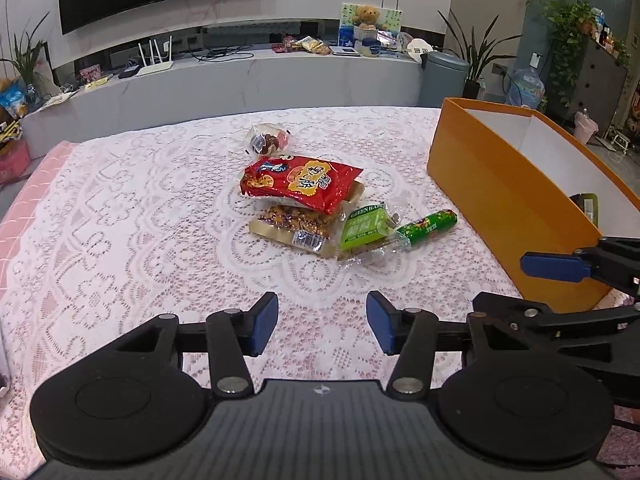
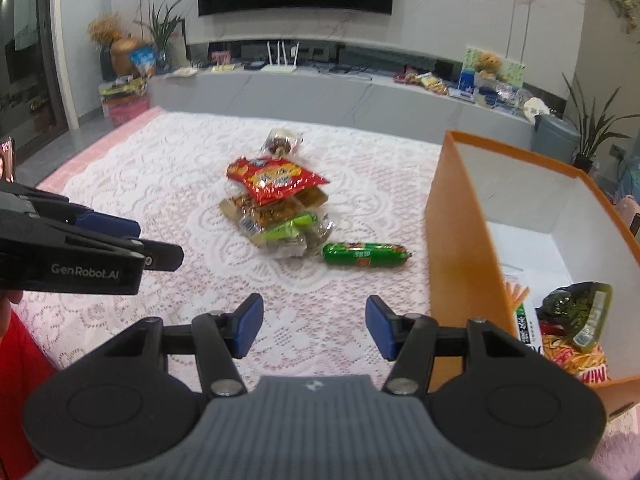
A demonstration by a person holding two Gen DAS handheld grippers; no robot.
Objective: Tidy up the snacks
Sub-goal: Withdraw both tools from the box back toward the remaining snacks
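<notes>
Left gripper (image 1: 322,326) jaws parted, nothing between pads, hovering over lace tablecloth (image 1: 120,240). Right gripper (image 2: 315,326) likewise parted, empty, beside orange box (image 2: 460,248) holding a few packets. Farther out, mid-table: snack pile, red packet (image 1: 298,184) on top, green sausage stick (image 2: 366,255) lying just beside pile, apart from box.

Readable stuff is pretty thin: "GenRobot.AI" in white on the side of the left gripper (image 2: 136,240); "GREEN RA…" along the top of the green snack pack (image 1: 365,226), rest cut off; the red chip bag (image 1: 300,182) carries big Chinese characters I can't make out.
</notes>
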